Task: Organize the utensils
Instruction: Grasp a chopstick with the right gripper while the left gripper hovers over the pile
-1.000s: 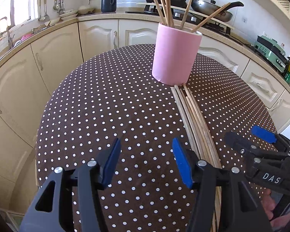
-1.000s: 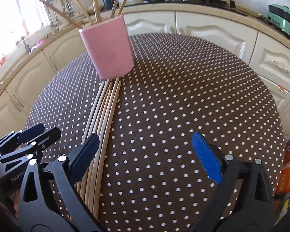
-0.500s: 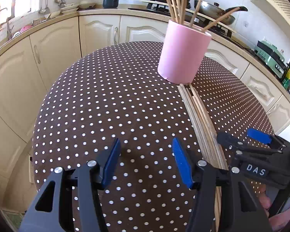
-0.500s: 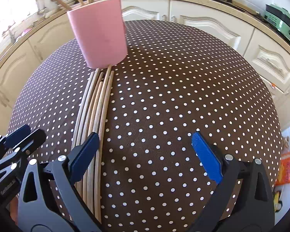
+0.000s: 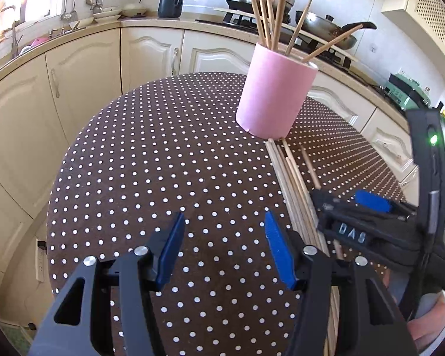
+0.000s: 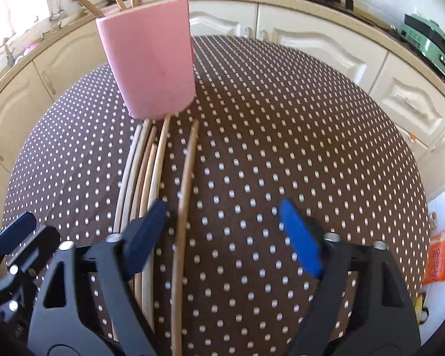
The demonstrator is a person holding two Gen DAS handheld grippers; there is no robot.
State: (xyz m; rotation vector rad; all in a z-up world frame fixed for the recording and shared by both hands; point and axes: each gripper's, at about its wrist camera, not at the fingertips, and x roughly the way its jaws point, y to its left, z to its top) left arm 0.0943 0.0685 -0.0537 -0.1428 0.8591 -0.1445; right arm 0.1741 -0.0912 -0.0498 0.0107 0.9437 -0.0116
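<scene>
The left claw (image 5: 222,249) hangs low over the dotted table (image 5: 139,160) with its blue pads wide apart and nothing between them; bare cloth shows in the gap. Ahead of it and a little to its right stands the pink cup (image 5: 274,90), upright, with several chopsticks leaning out of its mouth. From the foot of the cup a bundle of loose chopsticks (image 5: 293,190) runs back along the table, passing just to the right of this claw's right finger and under it. Further right, across the bundle, sits the right claw (image 5: 353,204), seen side-on. In its own view the right claw (image 6: 222,228) is also spread wide and grips nothing. The cup (image 6: 151,59) is ahead of it and to its left. The bundle (image 6: 142,172) lies under and beside its left finger, while one stick (image 6: 187,184) lies apart from the rest, just inside that left finger and within the open gap, touching neither pad as far as can be told. The left claw's tip (image 6: 17,231) shows at this view's far left, beyond the bundle.
</scene>
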